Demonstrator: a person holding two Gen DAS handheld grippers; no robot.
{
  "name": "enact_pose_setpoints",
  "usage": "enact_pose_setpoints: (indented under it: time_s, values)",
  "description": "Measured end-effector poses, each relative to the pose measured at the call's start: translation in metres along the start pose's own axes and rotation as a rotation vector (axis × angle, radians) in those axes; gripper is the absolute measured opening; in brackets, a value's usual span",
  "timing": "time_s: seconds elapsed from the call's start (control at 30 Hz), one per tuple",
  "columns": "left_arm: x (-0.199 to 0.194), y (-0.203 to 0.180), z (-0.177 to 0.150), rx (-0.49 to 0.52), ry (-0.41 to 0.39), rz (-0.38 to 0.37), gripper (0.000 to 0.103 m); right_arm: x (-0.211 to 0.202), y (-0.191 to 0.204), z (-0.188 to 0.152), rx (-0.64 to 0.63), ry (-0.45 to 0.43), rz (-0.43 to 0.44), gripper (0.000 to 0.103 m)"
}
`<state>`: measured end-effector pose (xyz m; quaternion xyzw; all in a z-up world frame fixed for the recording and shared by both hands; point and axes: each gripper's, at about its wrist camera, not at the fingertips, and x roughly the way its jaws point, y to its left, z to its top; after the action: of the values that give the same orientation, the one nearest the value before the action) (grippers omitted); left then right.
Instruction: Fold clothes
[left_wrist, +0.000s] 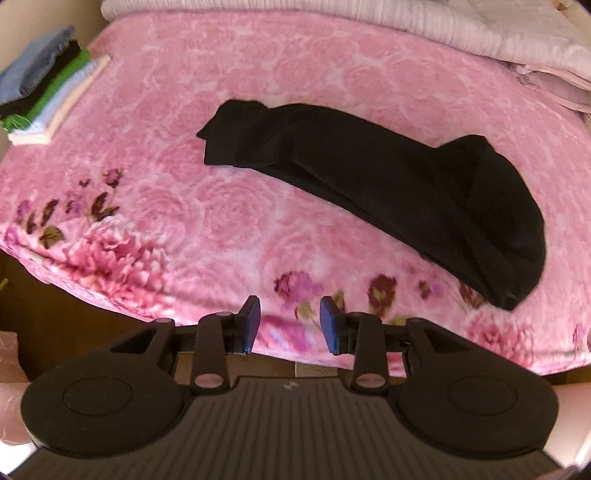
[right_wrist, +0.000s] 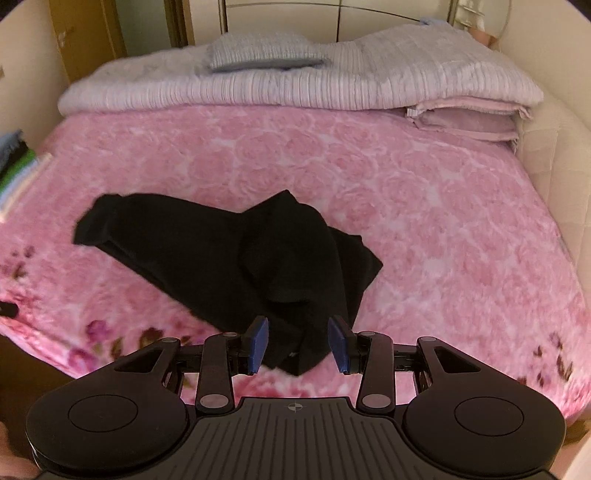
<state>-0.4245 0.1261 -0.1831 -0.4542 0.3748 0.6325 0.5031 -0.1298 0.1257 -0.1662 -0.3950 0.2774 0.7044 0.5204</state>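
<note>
On the bed, over a pink flowered blanket (right_wrist: 406, 192), a black garment (left_wrist: 388, 192) is laid in a long, loosely folded strip; it is probably a pair of trousers, but the kind cannot be told with certainty. One narrow end is turned toward a stack of folded clothes (left_wrist: 48, 92) near the bed's left edge, and the wider, bunched end is seen close to the near edge of the bed.

The left tongs (left_wrist: 290, 323) are seen open and empty, over the near border of the blanket, apart from the garment. The right tongs (right_wrist: 299, 341) are also open; the bunched near end of the garment is seen between the two blue pads, but no pressing on the cloth can be seen, so nothing is held yet.

The fabric is judged to be soft, light and limp: it will sag and follow the grip, and it is not fragile. Some drag on the fluffy blanket may be expected. It is best taken at an edge or corner, with all layers pinched together, one grip at the near end and one at the far narrow end, so that the strip can be lifted evenly and doubled over.
</note>
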Motion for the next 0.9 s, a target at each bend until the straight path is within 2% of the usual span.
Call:
enact_pose_setpoints:
  time_s: [0.2, 0.33, 0.5, 0.67, 0.73, 0.9]
  values:
    - [0.065, 0.019, 0.033, 0.017, 0.066, -0.019, 0.031, 0.072, 0.040, -0.003, -0.250, 0.039, -0.103, 0.040]
    - [0.106, 0.027, 0.042, 0.006, 0.109, -0.044, 0.031, 0.118, 0.057, -0.014, -0.398, 0.052, -0.157, 0.040]
    - [0.149, 0.030, 0.048, -0.040, 0.126, -0.085, 0.031, 0.168, 0.066, -0.027, -0.530, 0.067, -0.200, 0.040]
    - [0.178, 0.033, 0.054, -0.159, 0.125, -0.142, 0.031, 0.203, 0.074, -0.027, -0.617, 0.042, -0.226, 0.044]
    - [0.186, 0.035, 0.058, -0.221, 0.123, -0.167, 0.031, 0.218, 0.077, -0.029, -0.652, 0.052, -0.241, 0.053]
    - [0.202, 0.048, 0.067, -0.415, 0.086, -0.212, 0.031, 0.249, 0.079, -0.038, -0.756, 0.076, -0.292, 0.061]
